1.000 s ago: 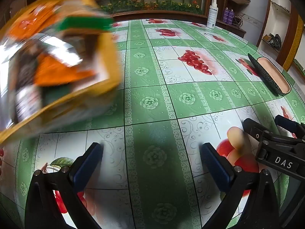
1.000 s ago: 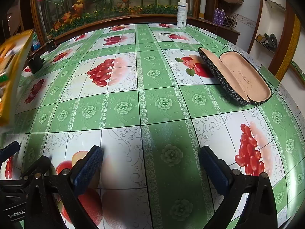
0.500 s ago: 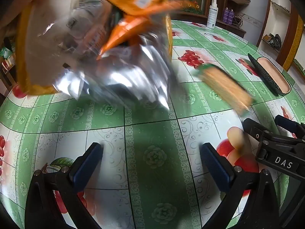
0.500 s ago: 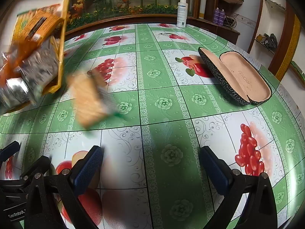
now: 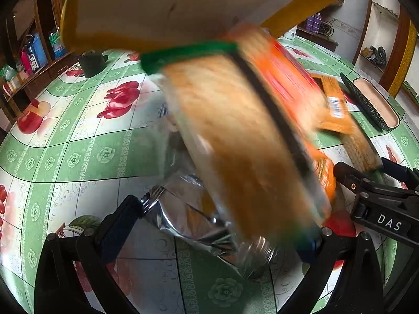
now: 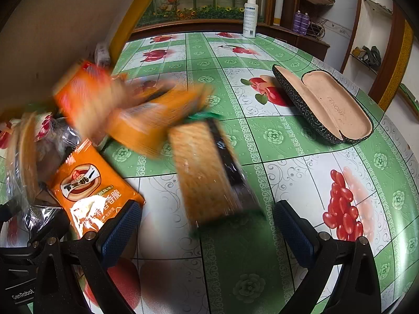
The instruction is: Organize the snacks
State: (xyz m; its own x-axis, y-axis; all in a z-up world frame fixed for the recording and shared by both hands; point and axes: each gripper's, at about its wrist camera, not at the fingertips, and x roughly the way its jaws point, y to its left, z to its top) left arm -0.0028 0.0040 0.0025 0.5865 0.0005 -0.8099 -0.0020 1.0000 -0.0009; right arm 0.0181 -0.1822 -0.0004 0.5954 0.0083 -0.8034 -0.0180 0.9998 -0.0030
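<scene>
A cardboard box with a yellow rim (image 5: pixel 170 7) (image 6: pixel 52 26) hangs tipped over the table, and snacks are tumbling out of it. A long cracker packet with a green end (image 5: pixel 235 144) blurs through the air in front of my left gripper (image 5: pixel 220 230). A silver foil packet (image 5: pixel 183 217) lies between that gripper's open fingers, not gripped. In the right wrist view another cracker packet (image 6: pixel 209 172) drops just ahead of my open right gripper (image 6: pixel 207 217). An orange printed packet (image 6: pixel 91 193) lies by its left finger. More orange packets (image 6: pixel 146 120) are blurred in mid-air.
An open glasses case (image 6: pixel 324 104) (image 5: pixel 371 104) lies on the green fruit-patterned tablecloth (image 6: pixel 301 172) to the right. A white spray bottle (image 6: pixel 250 17) stands at the far edge. A dark cup (image 5: pixel 91 62) sits far left. The right gripper's body (image 5: pixel 379 201) sits close beside my left one.
The box has swung over the table and tipped, spilling packets onto the cloth in front of both grippers. Neither gripper has moved or shut.
</scene>
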